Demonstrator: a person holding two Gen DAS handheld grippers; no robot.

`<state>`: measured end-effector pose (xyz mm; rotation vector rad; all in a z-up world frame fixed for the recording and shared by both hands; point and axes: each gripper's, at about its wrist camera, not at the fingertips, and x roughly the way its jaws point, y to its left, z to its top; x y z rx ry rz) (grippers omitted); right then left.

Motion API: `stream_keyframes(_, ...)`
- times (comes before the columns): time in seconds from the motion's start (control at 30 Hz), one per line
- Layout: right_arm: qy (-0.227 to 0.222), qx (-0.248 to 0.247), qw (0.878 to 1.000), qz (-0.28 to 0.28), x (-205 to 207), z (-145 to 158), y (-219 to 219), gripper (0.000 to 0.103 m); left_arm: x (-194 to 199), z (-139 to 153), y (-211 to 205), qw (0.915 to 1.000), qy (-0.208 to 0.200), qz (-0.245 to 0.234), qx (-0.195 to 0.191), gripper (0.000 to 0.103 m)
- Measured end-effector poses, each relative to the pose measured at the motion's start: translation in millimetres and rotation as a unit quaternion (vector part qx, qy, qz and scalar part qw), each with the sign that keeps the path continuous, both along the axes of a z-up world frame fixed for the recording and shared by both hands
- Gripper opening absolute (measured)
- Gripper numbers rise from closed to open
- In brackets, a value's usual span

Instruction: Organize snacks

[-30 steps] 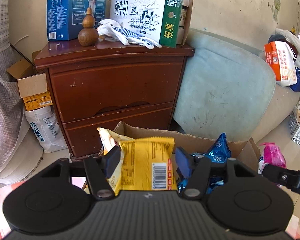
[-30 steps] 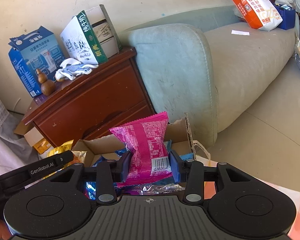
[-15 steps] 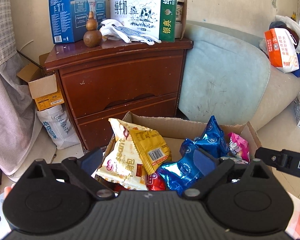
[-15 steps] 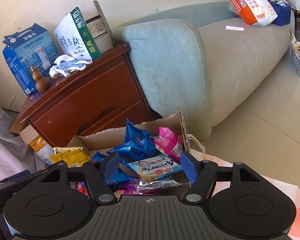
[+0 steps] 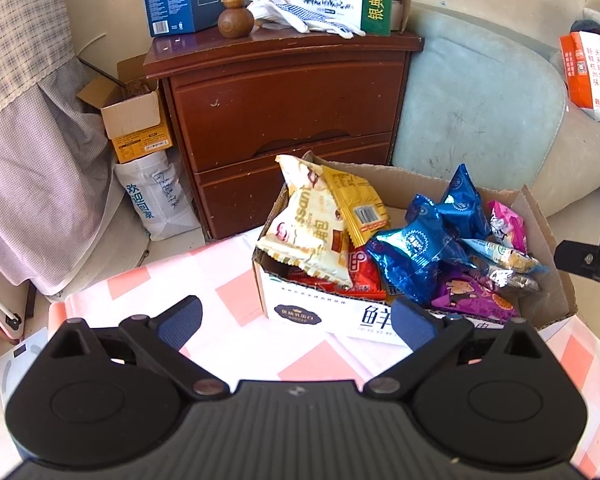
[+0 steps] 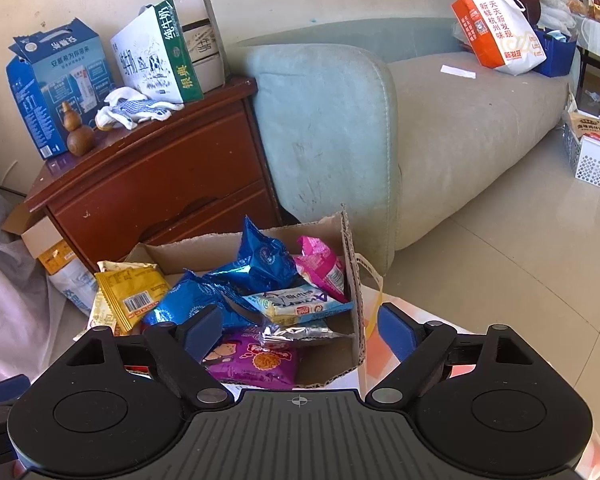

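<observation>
Snacks at the bottom of the cardboard box (image 5: 312,316) are mostly buried — I can see only slivers of a red packet (image 5: 360,272) under the pile, and its print is unreadable from my left camera. My right camera cuts off the box's near left corner behind the gripper body. The box sits on a table with a pink-and-white checked cloth (image 5: 228,304), just in front of a brown nightstand (image 5: 284,96) and a pale green sofa (image 6: 328,120).

What I can make out of the load: a cream bag (image 5: 308,236) leaning over the left wall, a yellow packet (image 5: 356,208) with a barcode lying on it, two shiny blue pouches (image 5: 416,248), a pink one (image 6: 320,268) at the far right corner, a purple packet (image 6: 256,360) near the front wall.

Left gripper (image 5: 296,320) — fingers spreading wide, nothing between them, held short of the box front. Right gripper (image 6: 300,332) — fingers also opening, empty, straddling the box's right wall without touching it.
</observation>
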<state>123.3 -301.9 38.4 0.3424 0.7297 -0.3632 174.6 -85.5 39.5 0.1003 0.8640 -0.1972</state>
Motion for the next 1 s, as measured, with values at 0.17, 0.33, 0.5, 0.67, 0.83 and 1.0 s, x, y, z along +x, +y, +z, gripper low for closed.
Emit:
stream_keyframes(0.17,0.023,-0.018,1.0,-0.008,-7,-3,8,0.092,-1,0,4,1.0,0.005,0.002,0.005,0.101)
stream_keyframes(0.33,0.029,-0.027,0.999,-0.009,-11,-5,15,0.094,-1,0,-1,0.9999,0.008,-0.004,0.013,0.101)
stream_keyframes(0.5,0.047,-0.039,0.998,0.003,-5,-11,22,0.096,0,-3,-5,0.9993,0.006,-0.013,0.033,0.101)
stream_keyframes(0.67,0.057,-0.047,0.997,0.01,-1,-13,26,0.096,5,-5,-4,0.9993,0.013,-0.002,0.035,0.101)
stream_keyframes(0.83,0.068,-0.051,0.996,0.01,3,-17,27,0.097,4,-5,-6,0.9993,0.014,-0.003,0.035,0.101)
stream_keyframes(1.0,0.075,-0.053,0.996,0.007,4,-19,26,0.097,4,-7,-9,0.9991,0.015,-0.005,0.04,0.101)
